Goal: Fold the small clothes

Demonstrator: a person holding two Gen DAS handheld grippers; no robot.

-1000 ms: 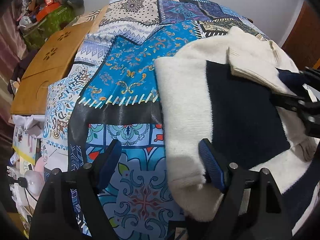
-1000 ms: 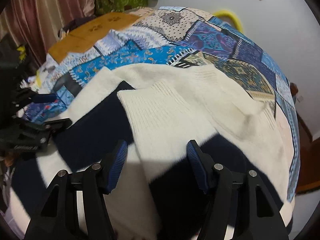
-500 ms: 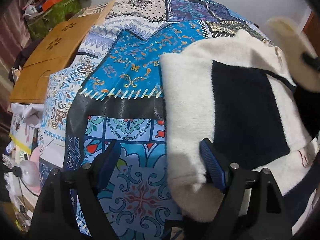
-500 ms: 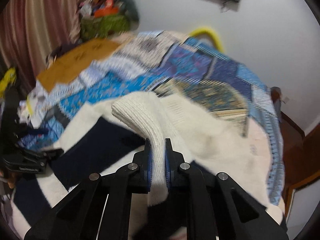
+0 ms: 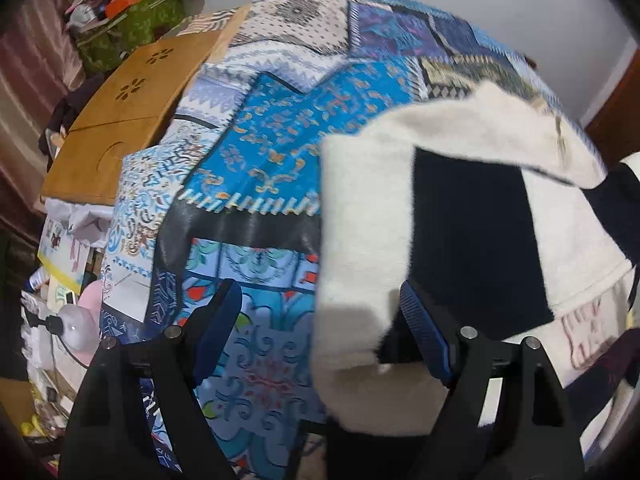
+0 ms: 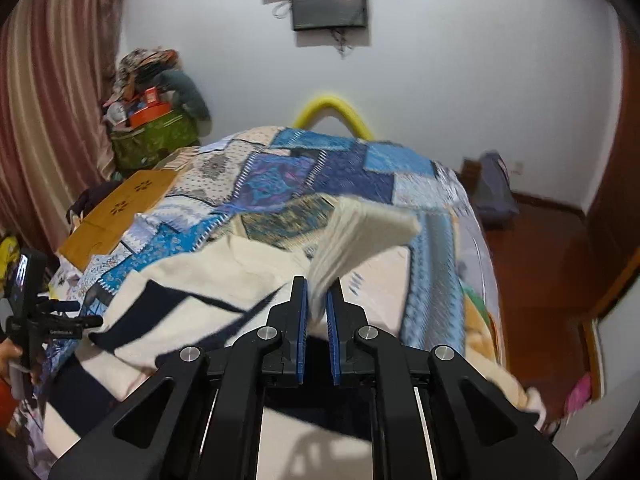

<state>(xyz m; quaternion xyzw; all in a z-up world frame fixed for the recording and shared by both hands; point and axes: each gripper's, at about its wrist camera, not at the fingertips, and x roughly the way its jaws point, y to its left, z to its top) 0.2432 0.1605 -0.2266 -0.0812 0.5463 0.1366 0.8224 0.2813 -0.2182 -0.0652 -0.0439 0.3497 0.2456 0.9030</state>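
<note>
Right gripper [image 6: 316, 304] now clenched on the ribbed cuff [image 6: 360, 236] of the cream-and-navy knit sweater [image 5: 472, 208] — a second ago its jaws straddled the flat sleeve, apart. Cuff is lifted off the patchwork blue quilt [image 5: 256, 148] and the sweater's body, which lies on the quilt's near right. Left gripper [image 5: 320, 328] unchanged — jaws wide, released, over the sweater's near left edge.
</note>
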